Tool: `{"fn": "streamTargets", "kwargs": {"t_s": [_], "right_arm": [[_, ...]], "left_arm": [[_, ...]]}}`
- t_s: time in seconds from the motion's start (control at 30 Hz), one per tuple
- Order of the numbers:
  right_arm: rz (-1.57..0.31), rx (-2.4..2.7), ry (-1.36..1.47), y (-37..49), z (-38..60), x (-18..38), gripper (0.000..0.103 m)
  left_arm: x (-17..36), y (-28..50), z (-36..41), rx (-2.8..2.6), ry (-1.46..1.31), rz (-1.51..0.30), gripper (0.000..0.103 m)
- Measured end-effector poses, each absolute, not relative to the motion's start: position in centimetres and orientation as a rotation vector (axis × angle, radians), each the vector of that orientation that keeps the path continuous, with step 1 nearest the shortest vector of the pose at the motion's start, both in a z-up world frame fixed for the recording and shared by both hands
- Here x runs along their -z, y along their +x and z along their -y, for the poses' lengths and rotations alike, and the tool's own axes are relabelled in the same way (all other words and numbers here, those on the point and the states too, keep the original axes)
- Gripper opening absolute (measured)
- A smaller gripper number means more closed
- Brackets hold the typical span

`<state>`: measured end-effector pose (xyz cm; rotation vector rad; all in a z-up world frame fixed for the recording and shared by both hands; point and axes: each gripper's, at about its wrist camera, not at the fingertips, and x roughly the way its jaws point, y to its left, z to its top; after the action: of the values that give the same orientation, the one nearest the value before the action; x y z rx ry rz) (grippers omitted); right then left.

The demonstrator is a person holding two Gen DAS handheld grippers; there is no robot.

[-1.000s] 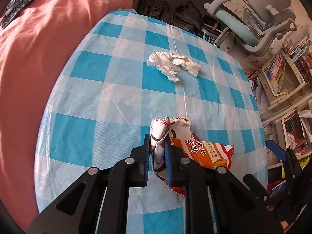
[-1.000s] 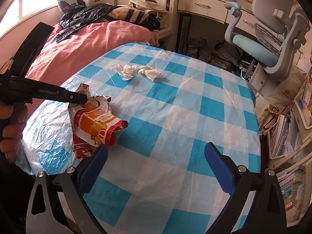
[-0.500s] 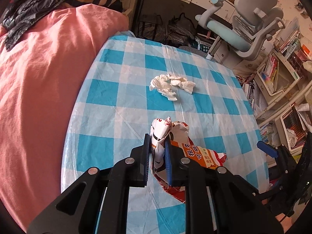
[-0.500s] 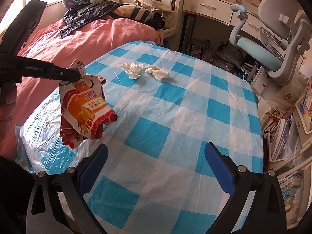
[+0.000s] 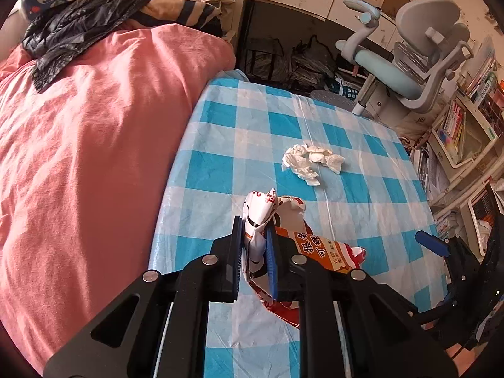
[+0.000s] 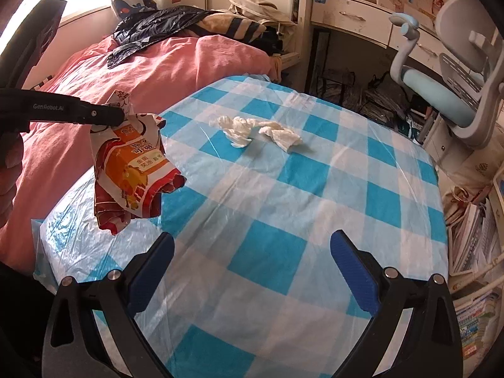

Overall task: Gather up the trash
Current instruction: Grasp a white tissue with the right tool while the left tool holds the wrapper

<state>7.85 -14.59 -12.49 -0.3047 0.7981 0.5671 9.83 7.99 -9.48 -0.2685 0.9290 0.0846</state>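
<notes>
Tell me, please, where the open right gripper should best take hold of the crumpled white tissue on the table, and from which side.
Probably the bulkier lump of the crumpled tissue, taken from above. It lies low and loose on the checked tablecloth, so the right gripper, fingers open, would do best to straddle the raised folds and pinch them.

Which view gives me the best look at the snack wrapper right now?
The right wrist view: the snack wrapper hangs in full side view from the left gripper, clear of the checkered tablecloth. The left wrist view shows only its pinched top and part of the printed face; the left gripper's fingers hide the rest.
</notes>
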Motion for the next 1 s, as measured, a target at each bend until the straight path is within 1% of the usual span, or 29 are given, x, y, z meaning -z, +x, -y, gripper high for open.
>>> {"fn": "streamTargets", "kwargs": {"t_s": [0.23, 0.3, 0.37, 0.43, 0.6, 0.67, 0.7, 0.73, 0.77, 0.8, 0.83, 0.9, 1.0], "right_arm": [[-0.783, -0.627, -0.284, 10.5, 11.2, 13.2, 0.095], [-0.782, -0.638, -0.25, 11.7, 10.6, 13.3, 0.094], [-0.778, -0.647, -0.227, 12.9, 9.9, 13.3, 0.092], [-0.783, -0.657, -0.206, 14.2, 9.1, 13.4, 0.088], [-0.789, -0.673, -0.184, 17.2, 6.7, 13.8, 0.081], [-0.805, -0.674, -0.175, 18.4, 5.9, 14.3, 0.077], [-0.816, -0.677, -0.174, 18.8, 5.5, 14.6, 0.071], [-0.829, -0.678, -0.176, 19.1, 5.3, 14.9, 0.06], [-0.852, -0.686, -0.177, 19.4, 5.2, 15.3, 0.054], [-0.87, -0.693, -0.176, 19.5, 5.1, 15.7, 0.036], [-0.885, -0.697, -0.18, 19.4, 5.2, 15.9, 0.022], [-0.889, -0.712, -0.197, 18.6, 5.5, 15.9, 0.018], [-0.887, -0.727, -0.237, 16.8, 6.0, 15.3, 0.016]], "left_arm": [[7.4, 9.7, -9.4, -0.259, -0.149, -0.83, 0.013], [6.8, 9.6, -10.2, -0.297, -0.157, -0.805, 0.013], [6.3, 9.5, -11.0, -0.312, -0.184, -0.785, 0.013], [5.9, 9.5, -11.8, -0.32, -0.207, -0.771, 0.013], [5.6, 9.8, -12.3, -0.3, -0.232, -0.769, 0.013], [5.6, 9.9, -12.3, -0.292, -0.231, -0.768, 0.014], [5.6, 10.0, -12.2, -0.289, -0.228, -0.769, 0.014], [5.6, 10.0, -12.2, -0.284, -0.227, -0.77, 0.014], [5.6, 10.1, -12.2, -0.28, -0.227, -0.771, 0.014], [5.6, 10.1, -12.1, -0.275, -0.226, -0.77, 0.014], [5.5, 10.0, -12.1, -0.273, -0.225, -0.768, 0.014], [5.4, 10.0, -12.1, -0.268, -0.23, -0.766, 0.014], [5.4, 9.7, -12.2, -0.26, -0.236, -0.765, 0.014]]}}
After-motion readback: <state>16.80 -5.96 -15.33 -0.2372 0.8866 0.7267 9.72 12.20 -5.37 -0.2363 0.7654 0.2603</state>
